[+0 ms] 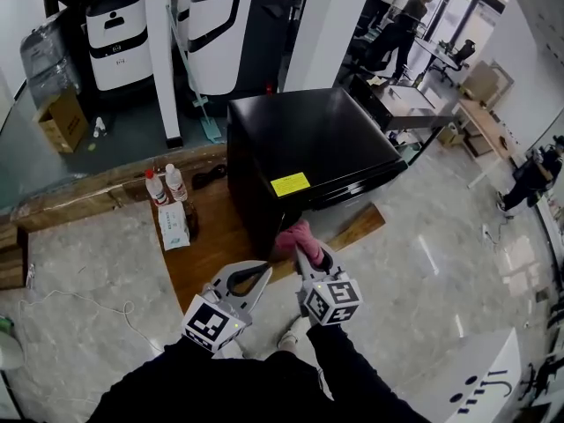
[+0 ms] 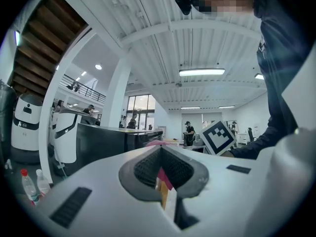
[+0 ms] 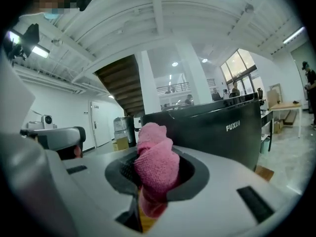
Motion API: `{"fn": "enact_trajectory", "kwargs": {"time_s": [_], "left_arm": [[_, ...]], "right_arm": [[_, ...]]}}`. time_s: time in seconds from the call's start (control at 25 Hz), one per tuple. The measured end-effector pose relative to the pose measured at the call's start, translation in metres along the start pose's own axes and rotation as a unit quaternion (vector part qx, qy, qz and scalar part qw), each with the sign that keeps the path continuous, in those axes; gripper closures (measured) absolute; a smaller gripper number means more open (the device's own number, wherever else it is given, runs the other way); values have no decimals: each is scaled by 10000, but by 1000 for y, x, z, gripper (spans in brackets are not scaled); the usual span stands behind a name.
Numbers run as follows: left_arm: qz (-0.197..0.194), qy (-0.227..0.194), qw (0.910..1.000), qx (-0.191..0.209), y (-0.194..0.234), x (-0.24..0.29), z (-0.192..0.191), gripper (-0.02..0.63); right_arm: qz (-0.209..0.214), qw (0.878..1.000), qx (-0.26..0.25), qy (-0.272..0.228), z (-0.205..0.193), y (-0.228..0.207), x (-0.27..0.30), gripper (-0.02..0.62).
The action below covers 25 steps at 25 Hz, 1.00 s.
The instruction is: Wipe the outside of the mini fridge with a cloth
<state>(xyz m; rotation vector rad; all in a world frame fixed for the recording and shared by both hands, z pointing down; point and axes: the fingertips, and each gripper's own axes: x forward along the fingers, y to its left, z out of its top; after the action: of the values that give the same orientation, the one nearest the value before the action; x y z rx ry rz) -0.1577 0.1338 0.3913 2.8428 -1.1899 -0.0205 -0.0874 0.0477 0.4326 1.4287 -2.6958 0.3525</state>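
Observation:
The black mini fridge (image 1: 308, 144) stands on a wooden board, with a yellow label (image 1: 290, 184) at its near top edge. My right gripper (image 1: 307, 256) is shut on a bunched pink cloth (image 1: 297, 237), held just in front of the fridge's near lower corner. In the right gripper view the cloth (image 3: 155, 162) bulges up out of the right gripper (image 3: 152, 184), and the fridge (image 3: 217, 132) lies beyond it. My left gripper (image 1: 256, 278) is beside it to the left, shut and holding nothing. In the left gripper view the left gripper (image 2: 161, 169) points toward the fridge (image 2: 106, 143).
Two bottles (image 1: 166, 185) and a wipes packet (image 1: 175, 228) stand on the wooden board (image 1: 216, 241) left of the fridge. A loose plank (image 1: 358, 226) lies to its right. A white pillar (image 1: 160, 55), white machines (image 1: 119, 38), a cardboard box (image 1: 62, 120) and a floor cable (image 1: 88, 311) surround it.

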Motion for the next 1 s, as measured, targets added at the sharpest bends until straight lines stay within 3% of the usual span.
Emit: {"fn": "enact_trajectory", "kwargs": {"time_s": [0.28, 0.44, 0.6, 1.0], "left_arm": [[385, 42, 9992, 26, 16, 37, -3, 600], [607, 158, 9979, -178, 21, 59, -13, 600], [618, 145, 9980, 13, 23, 78, -19, 600], [398, 312, 9986, -164, 10, 130, -28, 600]], "right_arm": [[171, 9997, 144, 85, 7, -20, 25, 495], [241, 9993, 252, 96, 6, -29, 30, 494], [177, 9993, 312, 102, 5, -37, 30, 494], [-154, 9990, 400, 86, 12, -95, 29, 494]]}}
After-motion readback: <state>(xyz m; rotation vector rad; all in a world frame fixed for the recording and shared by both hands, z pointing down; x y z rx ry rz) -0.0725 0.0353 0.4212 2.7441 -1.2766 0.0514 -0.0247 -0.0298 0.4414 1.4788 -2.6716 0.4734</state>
